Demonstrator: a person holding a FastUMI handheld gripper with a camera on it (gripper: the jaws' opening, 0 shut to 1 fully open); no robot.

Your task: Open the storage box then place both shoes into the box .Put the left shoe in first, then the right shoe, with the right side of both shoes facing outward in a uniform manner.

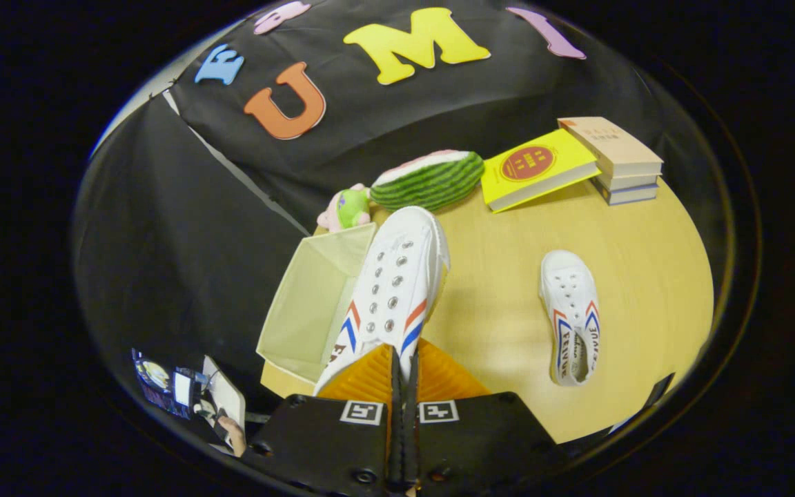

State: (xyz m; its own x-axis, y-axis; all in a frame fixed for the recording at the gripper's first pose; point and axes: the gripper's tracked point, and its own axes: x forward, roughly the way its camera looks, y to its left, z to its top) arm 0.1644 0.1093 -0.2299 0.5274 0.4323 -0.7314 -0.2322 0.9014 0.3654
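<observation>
My gripper (pixel 403 359) is shut on the heel end of a white sneaker (pixel 394 290) with red and blue stripes, holding it lifted, toe pointing away. The shoe hangs over the right edge of an open pale green fabric storage box (pixel 311 304), which sits at the table's left edge, just left of my fingers. A second white sneaker (pixel 572 314) with the same stripes lies on the wooden table (pixel 501 276) to the right, its opening facing up and its toe pointing away.
Beyond the box lie a watermelon-slice plush (pixel 432 181) and a small pink and green plush toy (pixel 349 208). A yellow book (pixel 534 169) leans on a stack of books (pixel 618 160) at the table's far right. A person's hand (pixel 232 431) holds a device at lower left.
</observation>
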